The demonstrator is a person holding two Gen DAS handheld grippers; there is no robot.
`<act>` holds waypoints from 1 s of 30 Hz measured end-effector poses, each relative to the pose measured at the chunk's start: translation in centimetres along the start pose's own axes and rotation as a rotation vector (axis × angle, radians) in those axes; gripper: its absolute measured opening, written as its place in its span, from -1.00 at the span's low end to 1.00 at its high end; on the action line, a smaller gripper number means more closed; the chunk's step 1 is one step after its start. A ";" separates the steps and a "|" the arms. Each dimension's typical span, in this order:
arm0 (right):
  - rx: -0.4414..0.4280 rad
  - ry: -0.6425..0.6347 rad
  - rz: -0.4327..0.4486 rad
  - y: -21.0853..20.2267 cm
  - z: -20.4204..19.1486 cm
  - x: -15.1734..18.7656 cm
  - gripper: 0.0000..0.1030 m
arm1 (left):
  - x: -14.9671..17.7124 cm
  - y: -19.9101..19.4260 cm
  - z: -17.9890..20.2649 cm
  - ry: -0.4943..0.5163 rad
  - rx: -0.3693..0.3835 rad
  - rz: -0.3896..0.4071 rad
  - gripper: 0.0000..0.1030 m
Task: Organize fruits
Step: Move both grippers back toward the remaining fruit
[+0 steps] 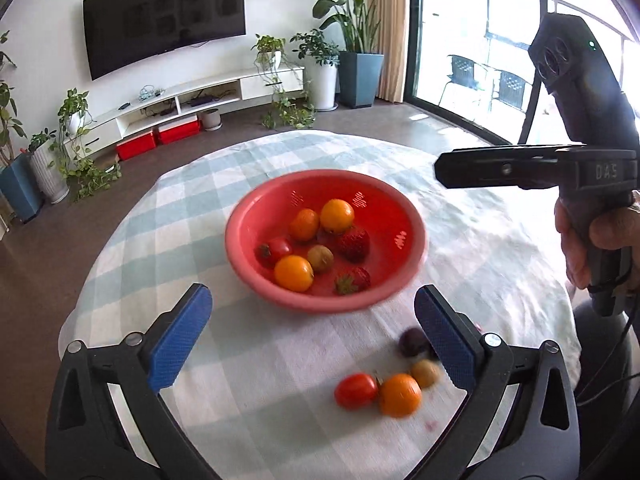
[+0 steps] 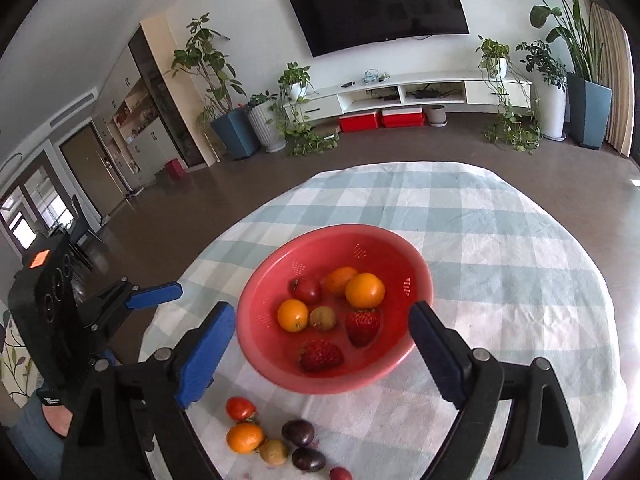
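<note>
A red bowl (image 1: 400,208) (image 2: 256,344) stands mid-table and holds oranges, strawberries, a tomato and a kiwi. Loose fruit lies in front of it: a tomato (image 1: 355,390) (image 2: 240,408), an orange (image 1: 400,395) (image 2: 245,438), a kiwi (image 1: 425,373) (image 2: 274,452) and dark plums (image 1: 413,342) (image 2: 298,433). My left gripper (image 1: 312,340) is open and empty above the table, just left of the loose fruit. My right gripper (image 2: 322,354) is open and empty over the bowl's near rim; it shows from the side in the left wrist view (image 1: 444,172).
The round table wears a pale green checked cloth (image 1: 248,360) (image 2: 500,248). Beyond it are brown floor, a TV, a white low cabinet and potted plants. A glass door is at the right in the left wrist view.
</note>
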State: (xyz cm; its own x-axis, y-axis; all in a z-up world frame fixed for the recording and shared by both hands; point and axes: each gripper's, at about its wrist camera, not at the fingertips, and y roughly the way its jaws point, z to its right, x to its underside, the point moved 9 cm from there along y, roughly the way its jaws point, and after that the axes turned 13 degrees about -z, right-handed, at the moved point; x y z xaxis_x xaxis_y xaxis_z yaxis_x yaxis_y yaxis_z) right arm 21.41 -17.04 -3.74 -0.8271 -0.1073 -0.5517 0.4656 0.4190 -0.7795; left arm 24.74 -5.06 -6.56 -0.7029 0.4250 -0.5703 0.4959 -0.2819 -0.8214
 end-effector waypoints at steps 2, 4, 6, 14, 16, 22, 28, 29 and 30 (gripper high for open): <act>0.000 -0.011 0.017 -1.1 -0.4 1.7 0.78 | 1.3 -0.8 0.6 0.019 0.006 0.011 1.00; 0.003 -0.005 0.028 -2.0 -0.7 3.8 0.78 | 2.5 -1.6 1.5 0.045 0.035 0.019 1.00; 0.017 0.016 0.035 -2.8 -0.4 6.1 0.78 | 3.9 -1.8 2.3 0.073 0.037 0.009 1.00; 0.013 0.125 0.011 -2.8 1.1 12.1 0.78 | 8.6 -0.5 6.9 0.069 0.065 -0.064 1.00; 0.019 0.116 0.005 -2.5 1.0 12.5 0.78 | 9.3 0.3 7.4 0.049 0.084 -0.084 1.00; 0.024 0.098 0.001 -2.1 0.5 13.2 0.72 | 10.0 1.4 7.7 0.037 0.115 -0.102 0.99; 0.029 0.093 -0.018 -1.5 0.2 13.7 0.65 | 9.7 2.2 7.2 0.040 0.127 -0.096 0.85; 0.029 0.090 -0.021 -1.4 0.2 13.8 0.65 | 9.6 2.4 7.1 0.056 0.134 -0.099 0.81; 0.029 0.086 -0.025 -1.4 0.2 13.8 0.65 | 9.4 2.5 7.0 0.078 0.137 -0.100 0.80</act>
State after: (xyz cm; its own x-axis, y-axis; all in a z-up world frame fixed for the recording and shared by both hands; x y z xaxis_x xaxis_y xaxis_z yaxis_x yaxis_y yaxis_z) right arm 9.38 -19.30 -10.34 -0.8622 -0.0390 -0.5050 0.4521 0.3903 -0.8021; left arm 15.81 -7.81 -14.09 -0.7009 0.5210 -0.4871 0.3476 -0.3469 -0.8711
